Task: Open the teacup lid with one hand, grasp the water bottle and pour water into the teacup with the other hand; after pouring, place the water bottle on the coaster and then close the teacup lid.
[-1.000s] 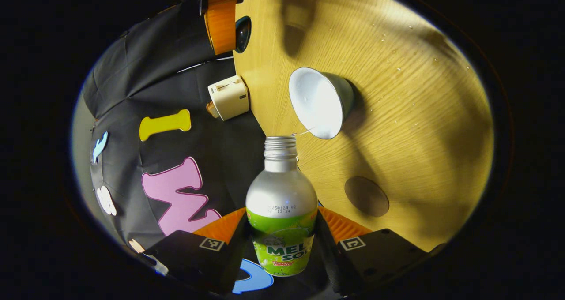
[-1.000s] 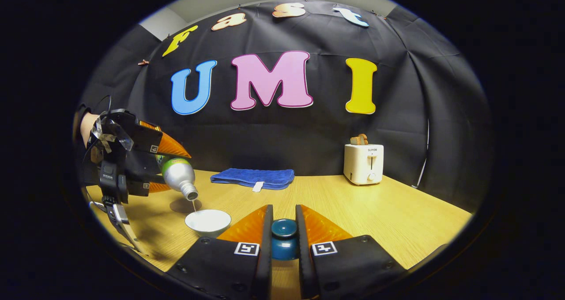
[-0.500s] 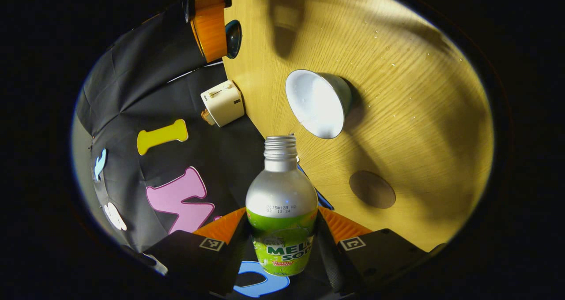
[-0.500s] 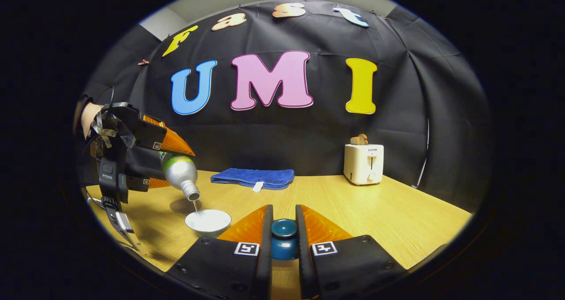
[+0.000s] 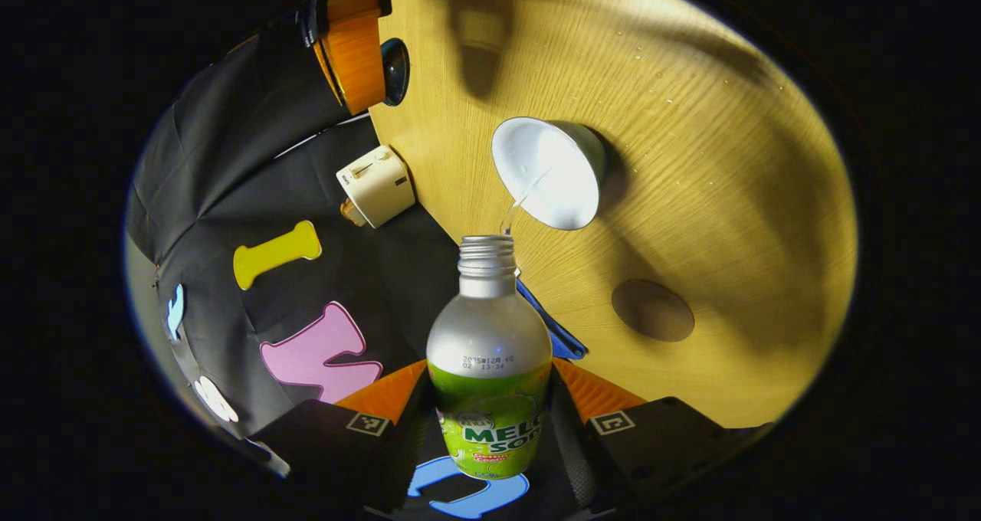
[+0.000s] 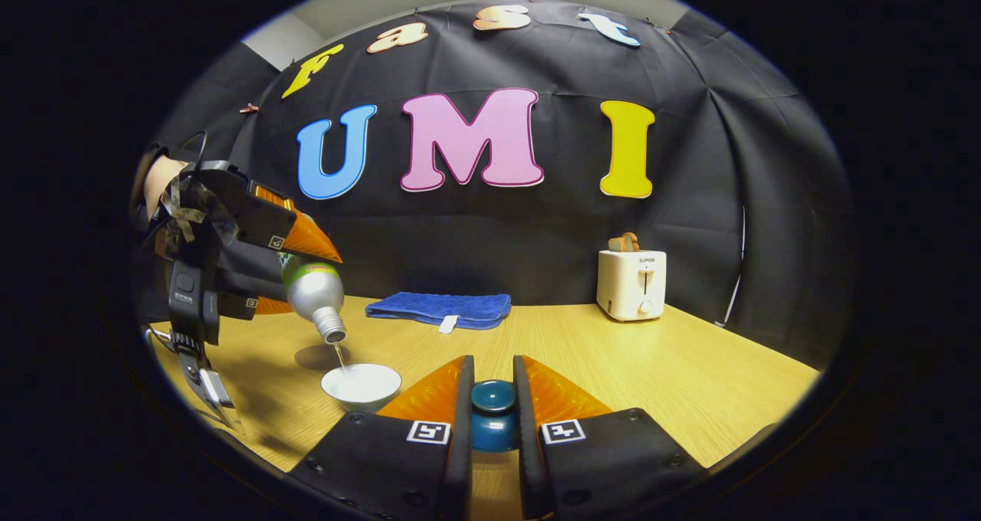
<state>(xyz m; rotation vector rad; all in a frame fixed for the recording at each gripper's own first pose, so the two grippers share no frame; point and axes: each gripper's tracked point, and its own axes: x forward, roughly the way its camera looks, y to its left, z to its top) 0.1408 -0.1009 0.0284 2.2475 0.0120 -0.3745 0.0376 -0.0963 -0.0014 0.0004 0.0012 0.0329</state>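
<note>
The water bottle is tipped neck-down above the white teacup, and a thin stream of water runs from its open mouth into the bowl of the cup. The left gripper holds it — both fingers press on the green-labelled body, 1 on each side. In the right gripper view the same bottle slants over the teacup, which stands on the wooden counter.

The teacup lid, dark blue with a round knob, sits pinched between the 2 fingers of the right gripper, held near the cup and to its right.

The round brown coaster lies flat on the counter near the cup — nothing on it. Farther back are a folded blue cloth and a cream toaster.
</note>
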